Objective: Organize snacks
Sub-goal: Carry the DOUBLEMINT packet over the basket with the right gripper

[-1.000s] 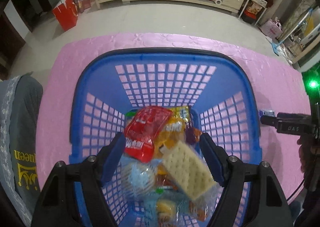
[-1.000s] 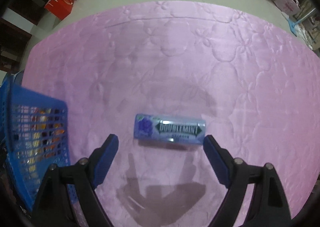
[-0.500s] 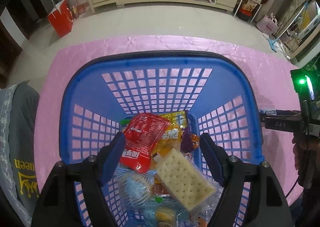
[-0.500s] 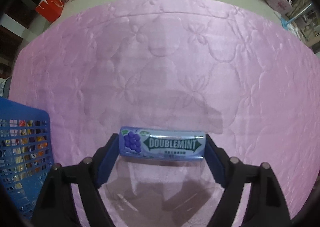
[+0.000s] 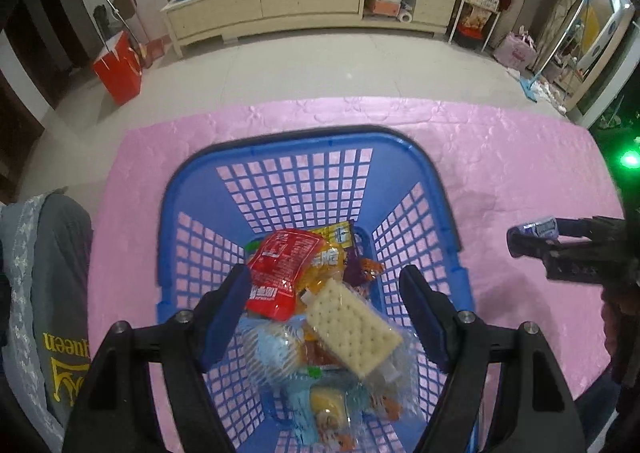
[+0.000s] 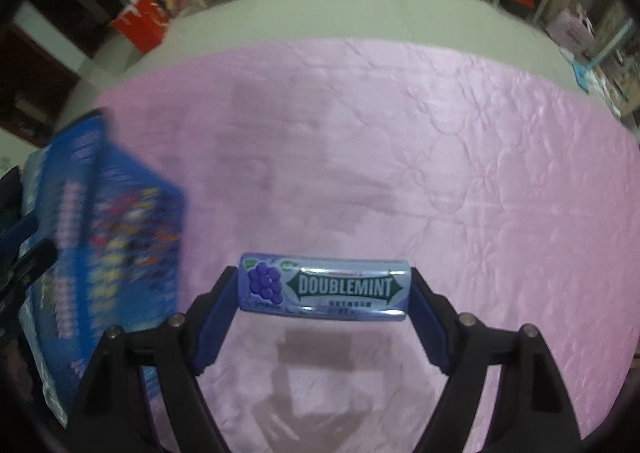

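Observation:
A blue plastic basket stands on the pink tablecloth and holds several snacks, among them a red packet and a wrapped cracker. My left gripper is open and empty, hovering over the basket's near side. My right gripper is shut on a Doublemint gum pack and holds it crosswise, lifted above the cloth. In the left wrist view the gum pack and right gripper show right of the basket. The basket shows blurred at the left of the right wrist view.
A grey garment with yellow lettering lies at the table's left edge. Beyond the table are the floor, a red bag and a long low cabinet. The cloth stretches out ahead of the right gripper.
My right gripper closed on the gum pack, lifted it off the cloth and is swinging toward the basket. The left gripper has pulled back and up a little over the basket.

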`<state>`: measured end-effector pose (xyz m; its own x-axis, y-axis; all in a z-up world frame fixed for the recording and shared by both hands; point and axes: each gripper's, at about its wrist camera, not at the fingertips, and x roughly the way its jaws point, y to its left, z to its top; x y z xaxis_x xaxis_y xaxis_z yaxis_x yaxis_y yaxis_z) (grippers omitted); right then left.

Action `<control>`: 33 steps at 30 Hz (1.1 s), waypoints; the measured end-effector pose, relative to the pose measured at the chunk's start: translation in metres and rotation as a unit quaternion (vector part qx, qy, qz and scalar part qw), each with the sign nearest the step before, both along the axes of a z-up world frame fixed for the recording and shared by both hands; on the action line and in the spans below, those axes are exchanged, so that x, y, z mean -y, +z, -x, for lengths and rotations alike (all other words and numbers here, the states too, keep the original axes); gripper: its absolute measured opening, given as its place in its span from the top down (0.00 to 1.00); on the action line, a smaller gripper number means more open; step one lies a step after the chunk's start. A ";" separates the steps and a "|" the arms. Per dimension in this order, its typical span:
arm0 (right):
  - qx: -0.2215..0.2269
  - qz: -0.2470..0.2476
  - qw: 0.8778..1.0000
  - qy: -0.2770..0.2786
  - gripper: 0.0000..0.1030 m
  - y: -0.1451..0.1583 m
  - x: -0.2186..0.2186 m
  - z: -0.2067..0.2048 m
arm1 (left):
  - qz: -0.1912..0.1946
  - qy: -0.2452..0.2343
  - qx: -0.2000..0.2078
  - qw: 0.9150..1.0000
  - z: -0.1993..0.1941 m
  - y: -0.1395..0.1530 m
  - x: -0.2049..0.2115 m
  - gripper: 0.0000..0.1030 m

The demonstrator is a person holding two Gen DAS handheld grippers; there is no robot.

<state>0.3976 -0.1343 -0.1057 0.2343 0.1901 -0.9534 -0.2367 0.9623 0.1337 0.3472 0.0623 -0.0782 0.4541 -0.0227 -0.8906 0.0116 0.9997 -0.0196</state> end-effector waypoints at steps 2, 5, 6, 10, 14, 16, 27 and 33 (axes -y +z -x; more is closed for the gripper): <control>0.020 -0.005 1.000 0.016 0.19 0.022 -0.007 0.015 | -0.001 -0.004 0.013 1.000 0.012 0.010 0.000 0.28; 0.039 -0.013 0.999 0.035 0.19 0.046 -0.015 0.036 | -0.002 -0.008 0.035 0.999 0.030 0.021 -0.004 0.28; 0.045 -0.016 0.998 0.040 0.19 0.051 -0.016 0.042 | -0.001 -0.012 0.041 0.999 0.035 0.024 -0.006 0.28; 0.064 -0.023 0.996 0.059 0.19 0.073 -0.032 0.065 | -0.014 -0.026 0.058 0.998 0.055 0.034 -0.009 0.27; 0.082 -0.021 0.993 0.081 0.19 0.087 -0.055 0.091 | -0.026 -0.029 0.077 0.996 0.073 0.042 -0.018 0.14; 0.089 -0.018 0.992 0.091 0.19 0.092 -0.065 0.099 | -0.034 -0.024 0.088 0.995 0.082 0.045 -0.025 0.11; 0.090 -0.008 0.986 0.138 0.19 0.098 -0.132 0.112 | -0.046 -0.003 0.092 0.995 0.114 0.040 -0.069 0.00; 0.066 0.005 0.985 0.158 0.19 0.075 -0.168 0.107 | -0.034 0.025 0.078 0.996 0.119 0.026 -0.097 0.00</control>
